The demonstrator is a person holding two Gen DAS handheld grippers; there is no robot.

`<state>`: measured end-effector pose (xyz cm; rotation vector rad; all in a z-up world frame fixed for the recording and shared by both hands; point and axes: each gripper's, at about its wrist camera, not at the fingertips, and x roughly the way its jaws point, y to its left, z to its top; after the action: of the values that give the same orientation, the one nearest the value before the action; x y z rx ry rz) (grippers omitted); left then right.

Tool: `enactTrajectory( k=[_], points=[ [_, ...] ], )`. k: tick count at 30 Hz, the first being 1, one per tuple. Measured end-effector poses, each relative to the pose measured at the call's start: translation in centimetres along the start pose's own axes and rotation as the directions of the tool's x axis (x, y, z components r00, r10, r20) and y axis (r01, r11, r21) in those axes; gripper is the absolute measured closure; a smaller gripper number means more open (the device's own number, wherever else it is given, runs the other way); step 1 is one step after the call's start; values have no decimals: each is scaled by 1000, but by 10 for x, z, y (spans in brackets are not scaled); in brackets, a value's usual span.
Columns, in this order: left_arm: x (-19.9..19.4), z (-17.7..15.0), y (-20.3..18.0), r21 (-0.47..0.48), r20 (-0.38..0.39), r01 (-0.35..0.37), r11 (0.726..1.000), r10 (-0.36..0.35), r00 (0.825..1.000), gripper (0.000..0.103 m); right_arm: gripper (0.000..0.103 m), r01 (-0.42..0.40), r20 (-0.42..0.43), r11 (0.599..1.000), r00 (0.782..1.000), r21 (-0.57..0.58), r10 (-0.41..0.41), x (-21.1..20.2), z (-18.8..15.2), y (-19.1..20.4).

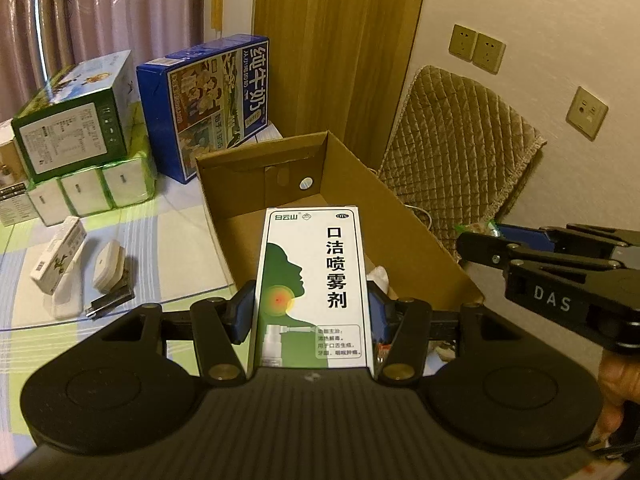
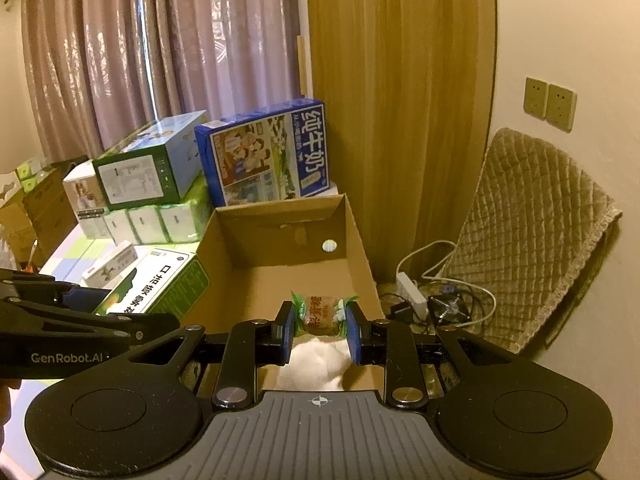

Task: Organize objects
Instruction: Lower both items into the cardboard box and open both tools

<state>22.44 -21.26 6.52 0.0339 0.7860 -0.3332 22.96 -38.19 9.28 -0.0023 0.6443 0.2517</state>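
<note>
The left gripper (image 1: 311,312) clamps the white-and-green spray carton (image 1: 311,288) by its long sides, over the cardboard box's (image 1: 420,236) near edge; it looks light, stiff, crushable (thin card). The right gripper (image 2: 320,330) pinches a soft, crinkly snack packet (image 2: 320,314) above the same box.

Pinkish curtains (image 2: 160,40) at ten o'clock, backlit and dim. Wooden panel (image 2: 400,100) at twelve. Cream wall (image 2: 560,20) at two, bearing paired sockets (image 2: 550,103). Quilted brown chair back (image 2: 532,232) at three; cables and power strip (image 2: 412,290) beneath, possibly on the floor.
</note>
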Motion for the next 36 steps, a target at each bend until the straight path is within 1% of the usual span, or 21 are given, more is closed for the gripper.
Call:
enactTrajectory(
  k=[4,10,12,14,15,17,26,29,31,32,33,34,35,36],
  points=[
    [15,9,3,-9,-10,0,1000,0,1000,53,79,-5,-11,1000,1000,14,5,17,8,-8],
    [38,16,7,-26,-14,5,1000,-5,1000,52,79,2,-23,999,1000,43,-1,33,10,-19],
    [46,17,8,-35,-8,21,999,-21,1000,52,79,2,-31,999,1000,51,-1,36,7,-22],
    [50,18,12,-55,5,27,998,-27,1000,41,79,1,-39,998,999,56,1,37,5,-24],
    [51,18,13,-56,13,17,998,-16,1000,37,79,-1,-43,998,999,60,3,38,3,-25],
    [50,17,14,-45,18,6,999,-5,1000,37,79,-1,-47,998,999,65,4,38,0,-26],
    [37,12,32,-64,21,-25,998,26,999,37,79,-31,-56,997,998,66,35,42,-3,-14],
    [32,11,37,-74,27,-23,997,25,999,37,79,-48,-52,996,997,69,51,43,0,-10],
    [28,9,40,-84,34,-26,996,29,999,37,79,-77,-39,994,996,78,81,45,2,-9],
    [26,8,42,-88,36,-28,996,31,999,37,73,-95,-34,992,995,87,98,46,3,-9],
    [24,7,44,-91,37,-32,995,36,999,35,54,-109,-25,989,993,99,112,47,4,-10],
    [22,5,46,-94,39,-39,995,43,998,33,45,-118,-10,987,993,113,120,46,4,-11],
    [19,4,48,-97,42,-44,994,48,998,32,40,-124,1,985,992,121,125,45,4,-12],
    [17,2,50,-99,45,-47,994,52,998,31,40,-129,5,984,992,126,129,44,4,-12]
  ],
)
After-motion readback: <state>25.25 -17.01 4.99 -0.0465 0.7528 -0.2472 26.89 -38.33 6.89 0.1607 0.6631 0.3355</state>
